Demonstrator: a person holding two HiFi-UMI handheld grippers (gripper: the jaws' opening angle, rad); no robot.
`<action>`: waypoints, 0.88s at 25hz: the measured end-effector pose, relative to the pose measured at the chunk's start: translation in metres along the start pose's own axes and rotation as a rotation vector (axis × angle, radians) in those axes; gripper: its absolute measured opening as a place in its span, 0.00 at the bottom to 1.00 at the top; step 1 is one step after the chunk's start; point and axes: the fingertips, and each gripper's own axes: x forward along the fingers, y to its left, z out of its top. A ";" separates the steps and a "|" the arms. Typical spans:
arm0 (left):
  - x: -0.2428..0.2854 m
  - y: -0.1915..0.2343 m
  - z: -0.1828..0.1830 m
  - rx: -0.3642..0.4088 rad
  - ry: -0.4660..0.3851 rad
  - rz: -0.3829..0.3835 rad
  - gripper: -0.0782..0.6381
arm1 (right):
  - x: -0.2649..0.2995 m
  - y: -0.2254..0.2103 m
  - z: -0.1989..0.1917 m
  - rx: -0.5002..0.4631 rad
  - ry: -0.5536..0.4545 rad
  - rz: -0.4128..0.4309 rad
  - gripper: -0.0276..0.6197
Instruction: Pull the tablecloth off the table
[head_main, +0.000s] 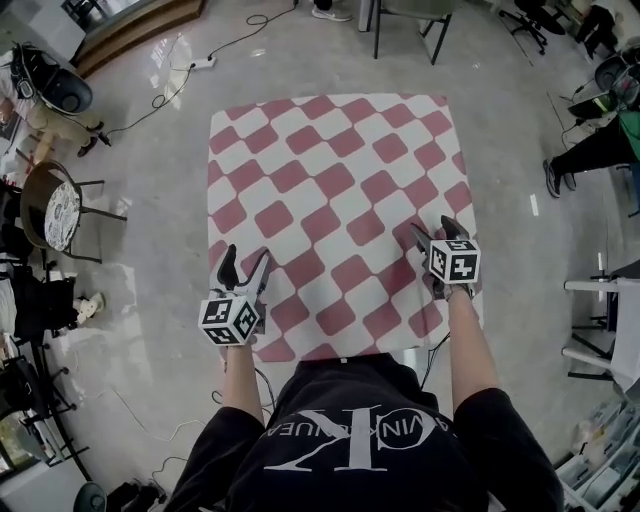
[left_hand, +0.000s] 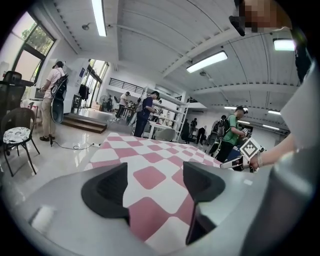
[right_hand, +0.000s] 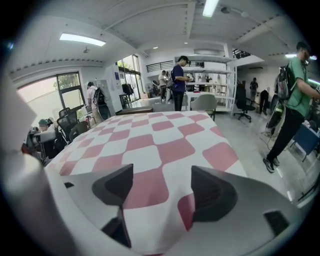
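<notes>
Nearest: a person's black printed shirt (head_main: 350, 440), with both forearms reaching out over the near edge of the desk, whose top is hidden under the cloth. Left gripper (head_main: 247, 258), carrying a marker cube (head_main: 232, 318), sits over the near left corner of the tablecloth (head_main: 330, 200). Its own view shows the left gripper (left_hand: 155, 187) with fingers (left_hand: 107, 192) apart and checked cloth lying flat in the gap, with no pad pressing on it. Right gripper (head_main: 433, 232), carrying a marker cube (head_main: 455, 262), sits over the near right edge of the cloth. Its own view shows the right gripper (right_hand: 162, 192) with fingers (right_hand: 215, 195) wide apart; the cloth's near edge shows between them and is not clamped. Whether either gripper touches the fabric, I cannot tell. The tablecloth is pink-and-white check, spread smooth over the whole desk and hanging at the sides. The floor (head_main: 150, 150) is pale and glossy. Left of the desk stands a chair (head_main: 55, 210) with a patterned cushion. On the floor at far left, a cable (head_main: 160, 95) runs to a power strip (head_main: 200, 63). On the right, well apart from the desk, stands a person in a green shirt (right_hand: 295, 90). Beyond the far edge, a person in dark blue (right_hand: 179, 82) stands by white shelving (right_hand: 215, 85).
</notes>
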 end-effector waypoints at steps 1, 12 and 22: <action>0.002 0.000 -0.003 0.002 0.009 0.000 0.57 | 0.004 -0.008 -0.002 0.020 0.011 -0.014 0.55; 0.013 0.006 -0.020 -0.042 0.044 0.001 0.60 | 0.027 -0.016 -0.008 0.125 0.090 -0.057 0.56; 0.017 0.012 -0.032 -0.020 0.087 0.024 0.61 | 0.032 0.007 -0.014 -0.004 0.180 -0.081 0.55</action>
